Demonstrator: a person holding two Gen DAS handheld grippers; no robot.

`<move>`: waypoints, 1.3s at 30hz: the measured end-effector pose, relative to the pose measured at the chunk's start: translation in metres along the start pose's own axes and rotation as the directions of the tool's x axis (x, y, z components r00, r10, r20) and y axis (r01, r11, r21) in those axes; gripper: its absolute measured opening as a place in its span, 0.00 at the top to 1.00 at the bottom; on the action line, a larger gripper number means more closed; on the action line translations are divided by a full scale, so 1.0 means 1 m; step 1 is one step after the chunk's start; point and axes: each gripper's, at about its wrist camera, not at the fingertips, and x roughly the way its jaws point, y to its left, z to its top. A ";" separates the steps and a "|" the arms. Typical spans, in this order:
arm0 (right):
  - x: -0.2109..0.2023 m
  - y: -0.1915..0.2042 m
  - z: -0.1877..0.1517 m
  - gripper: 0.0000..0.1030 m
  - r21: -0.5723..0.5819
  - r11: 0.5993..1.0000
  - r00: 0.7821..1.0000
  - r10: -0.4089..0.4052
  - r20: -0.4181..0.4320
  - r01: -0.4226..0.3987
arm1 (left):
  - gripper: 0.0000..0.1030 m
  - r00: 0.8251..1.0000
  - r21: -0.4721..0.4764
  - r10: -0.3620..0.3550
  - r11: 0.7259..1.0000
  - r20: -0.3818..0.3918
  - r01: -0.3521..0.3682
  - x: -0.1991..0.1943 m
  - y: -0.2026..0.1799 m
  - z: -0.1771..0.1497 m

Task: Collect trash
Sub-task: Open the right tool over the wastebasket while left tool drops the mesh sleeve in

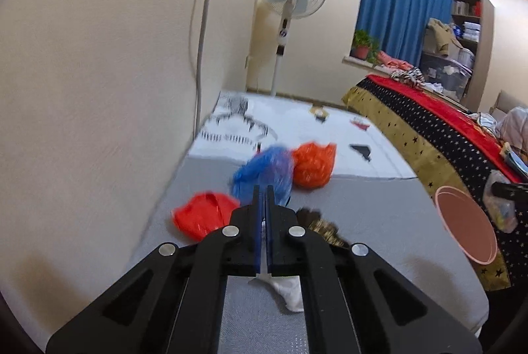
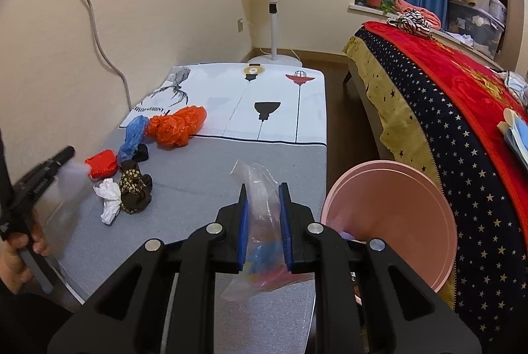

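Trash on the grey counter counts as follows: two orange plastic bags, one blue bag, one white paper wad, two dark fabric bundles, and one clear bag of mixed scraps. One orange bag lies far left beside the blue bag; the second orange bag lies nearer.

The blue bag is elongated, its long axis running near-to-far. The clear bag also runs near-to-far, its twisted end pointing away.

The right tool straddles the clear bag, pads apart, the bag lying loose between them. The left tool is clenched with pads nearly touching, a strip of white paper caught between them.

Only the right view shows the second dark bundle and the whole pink bin at the counter's right edge. The left view is motion-blurred.
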 end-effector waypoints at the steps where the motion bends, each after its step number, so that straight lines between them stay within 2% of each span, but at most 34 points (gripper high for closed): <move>1: -0.001 0.000 0.001 0.83 0.002 1.000 1.000 0.002 0.004 -0.002 | 0.99 1.000 0.008 -0.007 1.000 0.011 0.007 -0.007 -0.001 0.007; 8: -0.013 -0.005 0.005 0.83 0.027 0.999 0.998 0.040 0.046 -0.041 | 0.99 0.998 0.037 -0.024 0.999 0.053 0.022 -0.042 -0.019 0.059; 13: -0.026 -0.013 0.009 0.83 0.043 0.996 0.994 0.068 0.084 -0.072 | 0.99 0.998 0.092 -0.018 0.996 0.068 0.012 -0.059 -0.057 0.089; 17: -0.032 -0.025 0.010 0.83 0.060 0.995 0.994 0.070 0.089 -0.076 | 0.99 0.997 0.115 -0.045 0.993 0.069 0.037 -0.065 -0.090 0.101; 21: -0.038 -0.042 0.009 0.83 0.081 0.994 0.994 0.062 0.095 -0.070 | 0.99 0.995 0.151 -0.081 0.986 0.054 0.072 -0.065 -0.127 0.105; 30: -0.055 -0.092 0.002 0.83 0.118 0.993 0.994 0.017 0.104 -0.029 | 0.99 0.984 0.198 -0.179 0.964 0.000 0.175 -0.054 -0.202 0.091; 39: -0.058 -0.143 -0.007 0.83 0.151 0.988 0.995 -0.052 0.086 0.038 | 0.99 0.961 0.219 -0.267 0.936 -0.073 0.277 -0.026 -0.258 0.075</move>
